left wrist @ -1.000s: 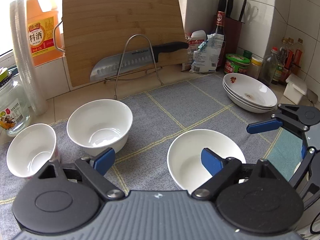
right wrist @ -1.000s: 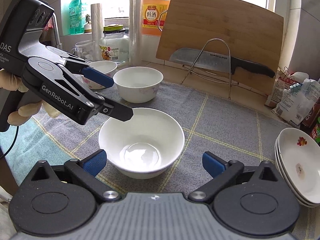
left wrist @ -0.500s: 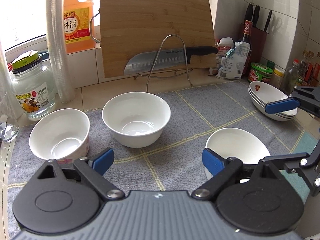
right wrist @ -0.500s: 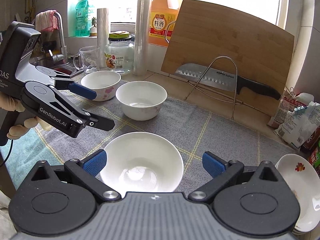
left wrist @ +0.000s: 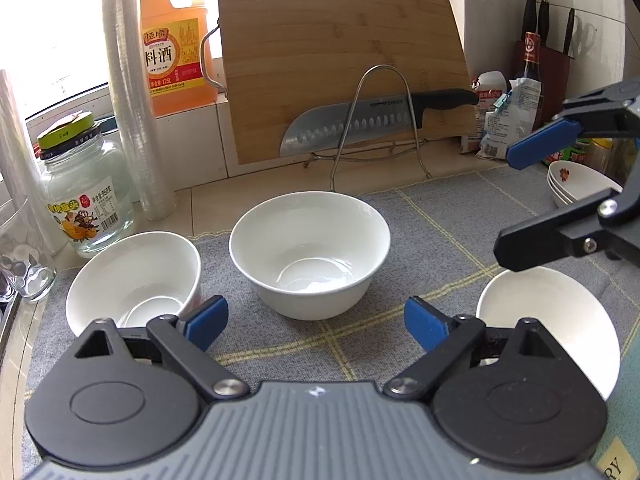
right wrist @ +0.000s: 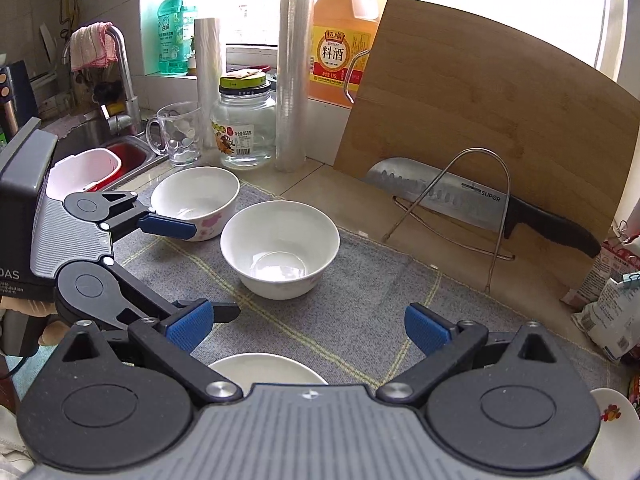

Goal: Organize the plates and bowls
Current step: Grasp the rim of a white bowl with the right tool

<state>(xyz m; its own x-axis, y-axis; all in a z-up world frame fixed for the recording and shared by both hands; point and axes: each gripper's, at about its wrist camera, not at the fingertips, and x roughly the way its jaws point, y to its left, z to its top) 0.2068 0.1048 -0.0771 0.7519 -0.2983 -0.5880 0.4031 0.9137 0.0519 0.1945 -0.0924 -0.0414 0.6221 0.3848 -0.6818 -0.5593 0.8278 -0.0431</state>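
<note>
Three white bowls sit on a grey checked mat (left wrist: 440,220). The middle bowl (left wrist: 310,252) (right wrist: 280,248) lies straight ahead of my left gripper (left wrist: 316,320) (right wrist: 200,270), which is open and empty. A flower-printed bowl (left wrist: 136,280) (right wrist: 196,200) stands to its left, beside the left pad. The third bowl (left wrist: 552,328) (right wrist: 268,368) lies low under my right gripper (right wrist: 308,326) (left wrist: 524,200), also open with nothing between its fingers. A stack of flowered plates (left wrist: 580,188) (right wrist: 612,432) rests at the far right.
At the back, a bamboo cutting board (left wrist: 340,60) leans behind a wire rack holding a knife (left wrist: 360,124). An orange jug (left wrist: 176,40), a glass jar (left wrist: 84,200), sleeves of plastic cups (left wrist: 136,100) and a glass mug (right wrist: 176,136) line the left; a sink (right wrist: 120,156) lies beyond.
The left view has swung left, so the middle bowl now sits between its fingers' line. The right gripper has risen and drawn back, leaving the near bowl low at its frame's bottom edge.
</note>
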